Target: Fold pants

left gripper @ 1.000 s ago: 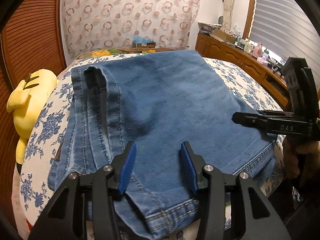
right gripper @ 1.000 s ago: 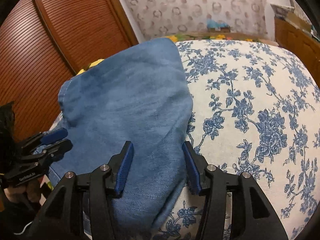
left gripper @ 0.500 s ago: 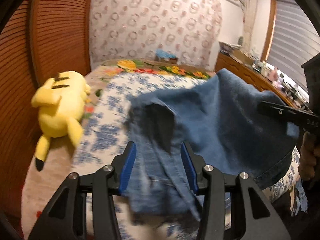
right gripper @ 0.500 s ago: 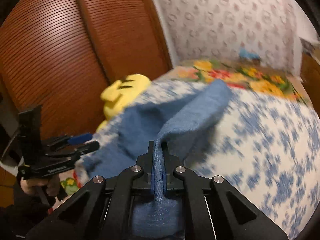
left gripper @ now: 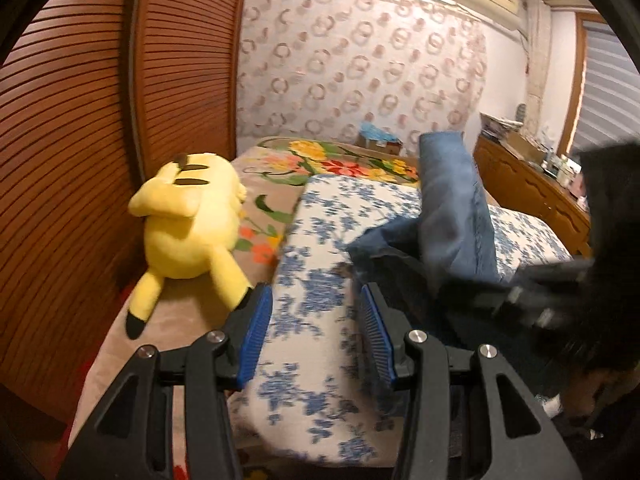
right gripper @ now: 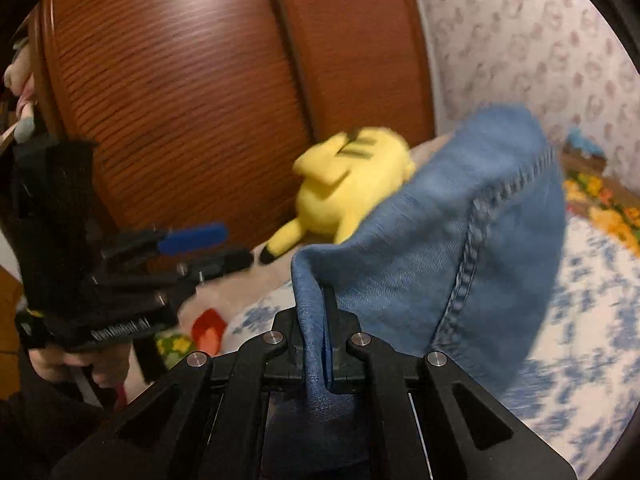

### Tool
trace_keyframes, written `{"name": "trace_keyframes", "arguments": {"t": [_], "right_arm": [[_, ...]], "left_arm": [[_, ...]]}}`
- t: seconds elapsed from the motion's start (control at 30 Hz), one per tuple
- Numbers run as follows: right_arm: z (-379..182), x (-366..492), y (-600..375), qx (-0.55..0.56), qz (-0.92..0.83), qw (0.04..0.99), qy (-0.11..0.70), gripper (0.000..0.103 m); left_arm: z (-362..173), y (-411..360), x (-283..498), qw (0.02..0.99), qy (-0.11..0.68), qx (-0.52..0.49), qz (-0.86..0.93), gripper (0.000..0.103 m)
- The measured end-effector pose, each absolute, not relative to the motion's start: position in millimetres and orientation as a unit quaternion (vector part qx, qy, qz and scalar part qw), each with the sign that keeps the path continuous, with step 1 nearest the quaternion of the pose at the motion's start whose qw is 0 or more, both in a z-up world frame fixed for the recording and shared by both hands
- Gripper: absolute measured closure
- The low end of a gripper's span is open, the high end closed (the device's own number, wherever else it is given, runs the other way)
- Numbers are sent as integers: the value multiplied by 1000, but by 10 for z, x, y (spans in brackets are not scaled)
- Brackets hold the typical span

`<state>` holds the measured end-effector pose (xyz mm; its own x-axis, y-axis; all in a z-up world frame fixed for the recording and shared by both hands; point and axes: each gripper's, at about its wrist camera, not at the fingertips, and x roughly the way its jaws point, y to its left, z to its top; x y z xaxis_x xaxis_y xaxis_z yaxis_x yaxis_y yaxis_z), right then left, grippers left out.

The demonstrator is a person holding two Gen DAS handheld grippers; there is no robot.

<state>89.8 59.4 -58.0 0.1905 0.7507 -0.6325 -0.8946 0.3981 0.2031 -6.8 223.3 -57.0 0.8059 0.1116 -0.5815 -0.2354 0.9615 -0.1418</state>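
The blue jeans (right gripper: pixel 460 240) hang lifted off the bed, pinched in my right gripper (right gripper: pixel 318 336), which is shut on a fold of the denim. In the left wrist view the jeans (left gripper: pixel 452 208) rise as a tall bundle to the right, with the blurred right gripper (left gripper: pixel 536 296) in front of them. My left gripper (left gripper: pixel 316 336) is open and empty over the blue-flowered bed cover (left gripper: pixel 316 280), left of the jeans. It also shows in the right wrist view (right gripper: pixel 200 248), open, at the left.
A yellow plush toy (left gripper: pixel 188 220) lies on the bed's left side by the brown slatted wardrobe doors (left gripper: pixel 80 140). A flowered blanket (left gripper: pixel 332 160) lies at the bed's far end. A wooden dresser (left gripper: pixel 532 184) with clutter stands at the right.
My right gripper closed on the jeans and lifted them up and leftward off the bed. My left gripper stayed open and now faces bare bed cover; the jeans left its jaws.
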Motion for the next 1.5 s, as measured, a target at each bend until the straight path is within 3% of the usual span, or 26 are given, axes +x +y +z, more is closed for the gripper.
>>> {"name": "trace_keyframes", "arguments": {"t": [0.17,0.23,0.3,0.6,0.87,1.13,1.5], "right_arm": [[-985,843,840,-128,541,738,383,97],[-929,849,810,-120,544,737,384,88],[-748,835,717,-106,553,739,370,65],[-293,1204,188,-132,482,819,282,49],[-732,1983,84,-147,425,827,336,45],[-966,2444,198,-105,452,797,387,34],[-1204,2641,248,-57,499,740,447,33]], "left_arm": [[-636,2342,-109,941,301,-112,107,58],[-653,2365,-120,940,302,-114,110,58],[-664,2355,-112,940,303,-113,111,58],[-615,2105,47,944,305,-100,72,58],[-727,1839,460,937,339,-80,29,57],[-1186,1914,532,913,394,-101,33,57],[-1212,1959,652,910,396,-118,22,57]]}}
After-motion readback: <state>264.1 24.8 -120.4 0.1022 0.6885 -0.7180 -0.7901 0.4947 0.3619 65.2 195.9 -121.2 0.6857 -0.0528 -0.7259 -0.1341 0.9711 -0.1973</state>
